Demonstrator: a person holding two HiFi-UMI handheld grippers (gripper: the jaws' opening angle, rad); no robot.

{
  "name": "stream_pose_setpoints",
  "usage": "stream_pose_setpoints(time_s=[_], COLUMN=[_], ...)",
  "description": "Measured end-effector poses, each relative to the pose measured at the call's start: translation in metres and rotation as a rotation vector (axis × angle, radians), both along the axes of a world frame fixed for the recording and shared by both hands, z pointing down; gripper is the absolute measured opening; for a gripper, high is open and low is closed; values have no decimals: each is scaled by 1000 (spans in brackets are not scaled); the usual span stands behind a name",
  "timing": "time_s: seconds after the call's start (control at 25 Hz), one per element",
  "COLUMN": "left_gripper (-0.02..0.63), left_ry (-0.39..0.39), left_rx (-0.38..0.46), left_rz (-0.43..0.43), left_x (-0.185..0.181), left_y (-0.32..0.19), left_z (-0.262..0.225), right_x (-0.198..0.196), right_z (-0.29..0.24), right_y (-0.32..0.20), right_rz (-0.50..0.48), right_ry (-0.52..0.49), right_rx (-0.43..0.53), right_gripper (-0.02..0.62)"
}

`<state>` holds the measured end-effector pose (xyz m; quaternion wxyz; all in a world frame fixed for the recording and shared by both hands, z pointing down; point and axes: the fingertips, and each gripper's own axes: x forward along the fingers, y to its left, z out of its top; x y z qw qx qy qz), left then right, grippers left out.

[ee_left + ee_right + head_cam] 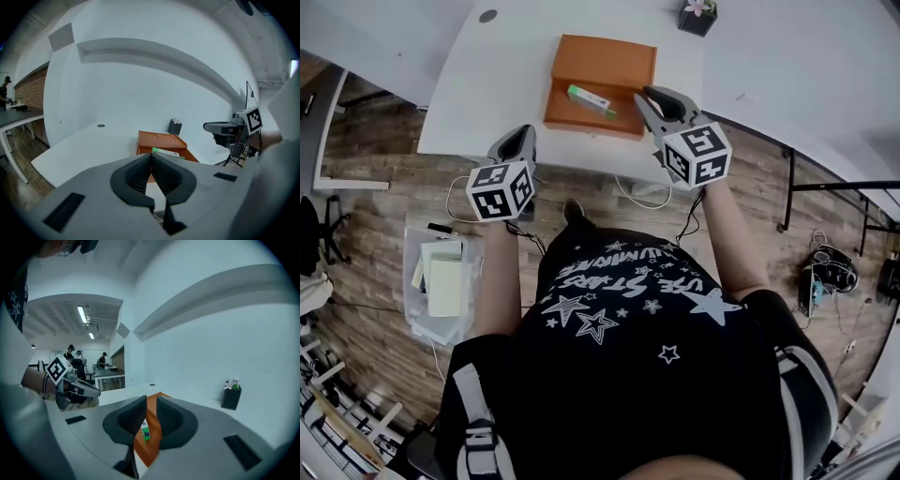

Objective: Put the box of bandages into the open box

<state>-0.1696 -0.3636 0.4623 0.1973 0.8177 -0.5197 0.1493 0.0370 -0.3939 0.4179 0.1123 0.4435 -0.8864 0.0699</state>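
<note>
An orange box (pixel 602 58) lies open on the white table (pixel 502 80), its lid folded back. A green and white box of bandages (pixel 591 100) lies inside its tray, also showing as the bandage box (pixel 165 152) and bandage box (pixel 146 433). My right gripper (pixel 649 96) hovers at the tray's right front corner; its jaws stand a narrow gap apart with nothing between them, and the orange box (pixel 153 425) shows through the gap. My left gripper (pixel 525 137) hangs over the table's front edge, left of the box, shut and empty, as the left gripper (pixel 151 159) shows.
A small dark pot with a flower (pixel 697 15) stands at the table's back right. A cable hole (pixel 487 16) marks the back left. On the wooden floor to my left sits a clear bin of papers (pixel 441 281); cables lie under the table edge.
</note>
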Motion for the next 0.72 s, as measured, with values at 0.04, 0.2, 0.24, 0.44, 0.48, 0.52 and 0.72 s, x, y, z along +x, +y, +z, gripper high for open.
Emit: stream_pose_setpoints(time_s=[0.04,0.2,0.24,0.44,0.48,0.52,0.72], left_gripper=[20,20,20,20,20,20,20], left_ry=[-2,-14,-15,-12,-11,-9,4], left_rx=[3,19,24,48,53,59,80], left_rz=[-2,-2,-5,-29,-34,-39,-61], left_x=[5,31,35,47,50,53,59], left_y=[11,53,63,100,106,112,149], left_z=[-2,-7,-8,-18,-20,-22,-25], right_x=[5,27,31,38,40,41,42], right_z=[-3,-3,-3,-2,-2,-1,2], right_y=[9,43,52,86,92,97,129], right_rz=[0,-4,-4,-31,-36,-40,-57], right_ry=[-4,-4,-4,-1,-3,-9,-29], right_rx=[7,21,22,19,16,14,2], right_gripper=[84,75,72,64,64,63,60])
